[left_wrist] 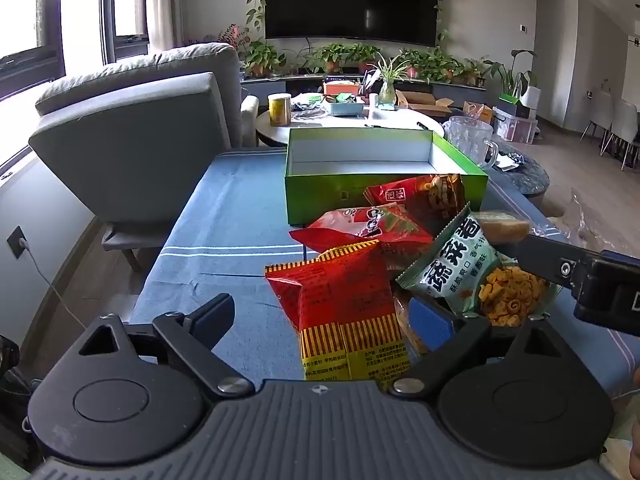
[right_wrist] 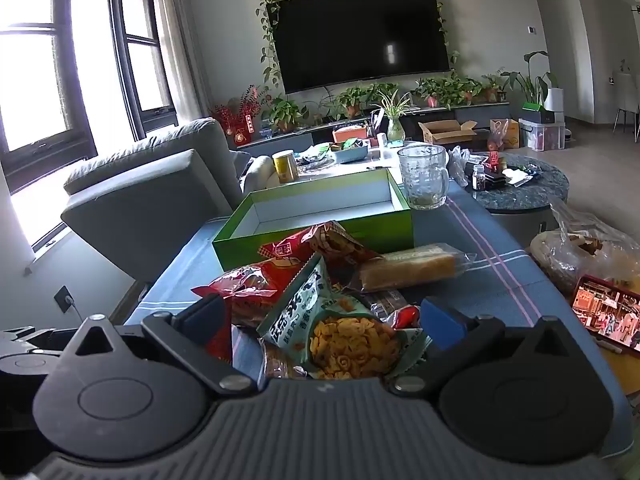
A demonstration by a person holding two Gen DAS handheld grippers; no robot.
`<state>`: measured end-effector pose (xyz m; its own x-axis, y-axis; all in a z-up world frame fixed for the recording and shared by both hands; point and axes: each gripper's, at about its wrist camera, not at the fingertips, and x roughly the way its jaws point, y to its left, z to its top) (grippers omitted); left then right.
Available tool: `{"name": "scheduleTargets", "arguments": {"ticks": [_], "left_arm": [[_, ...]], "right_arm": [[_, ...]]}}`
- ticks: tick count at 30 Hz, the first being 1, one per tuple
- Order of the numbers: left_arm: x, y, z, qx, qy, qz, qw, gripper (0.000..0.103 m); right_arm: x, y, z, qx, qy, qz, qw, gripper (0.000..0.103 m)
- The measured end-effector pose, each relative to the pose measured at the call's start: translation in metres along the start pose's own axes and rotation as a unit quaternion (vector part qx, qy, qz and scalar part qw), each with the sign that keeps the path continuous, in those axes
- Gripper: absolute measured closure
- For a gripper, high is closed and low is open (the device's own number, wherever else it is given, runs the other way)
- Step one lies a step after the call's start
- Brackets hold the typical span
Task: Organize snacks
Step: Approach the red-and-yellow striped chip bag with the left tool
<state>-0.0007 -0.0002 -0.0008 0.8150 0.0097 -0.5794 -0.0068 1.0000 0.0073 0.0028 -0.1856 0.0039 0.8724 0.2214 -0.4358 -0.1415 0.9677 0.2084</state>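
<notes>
Left gripper (left_wrist: pixel 324 312) stood wide open around red-and-yellow striped snack packet (left_wrist: pixel 344 304), gripping nothing. Right gripper (right_wrist: pixel 324 320) likewise wide open, straddling green crisp bag (right_wrist: pixel 340 332). Snack pile lay on blue-clothed counter (left_wrist: pixel 224 216), just before empty green cardboard box (left_wrist: pixel 320 196). I judged risk: closing on overlapped packets could drag neighbours or crush crisps. Chinese print legible on bags, brand unread.
</notes>
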Motion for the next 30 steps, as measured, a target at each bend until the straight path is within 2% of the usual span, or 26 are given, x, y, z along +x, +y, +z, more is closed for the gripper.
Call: {"name": "scheduleTargets", "arguments": {"ticks": [7,8,25,30], "left_arm": [[-0.001,-0.002,-0.004,-0.001,0.014,0.012,0.9998,0.009],[0.003,-0.003,-0.002,0.009,0.014,-0.002,0.9999,0.009],[0.012,-0.003,-0.006,0.011,0.029,0.003,0.9995,0.010],[0.009,0.000,-0.006,0.001,0.026,-0.010,0.9996,0.010]], "right_arm": [[-0.004,0.004,-0.001,-0.003,-0.002,0.001,1.000,0.026],[-0.004,0.003,-0.003,-0.003,-0.002,0.002,1.000,0.026],[0.001,-0.002,-0.002,0.005,0.006,-0.002,1.000,0.026],[0.001,-0.003,-0.003,0.007,0.006,-0.002,1.000,0.026]]}}
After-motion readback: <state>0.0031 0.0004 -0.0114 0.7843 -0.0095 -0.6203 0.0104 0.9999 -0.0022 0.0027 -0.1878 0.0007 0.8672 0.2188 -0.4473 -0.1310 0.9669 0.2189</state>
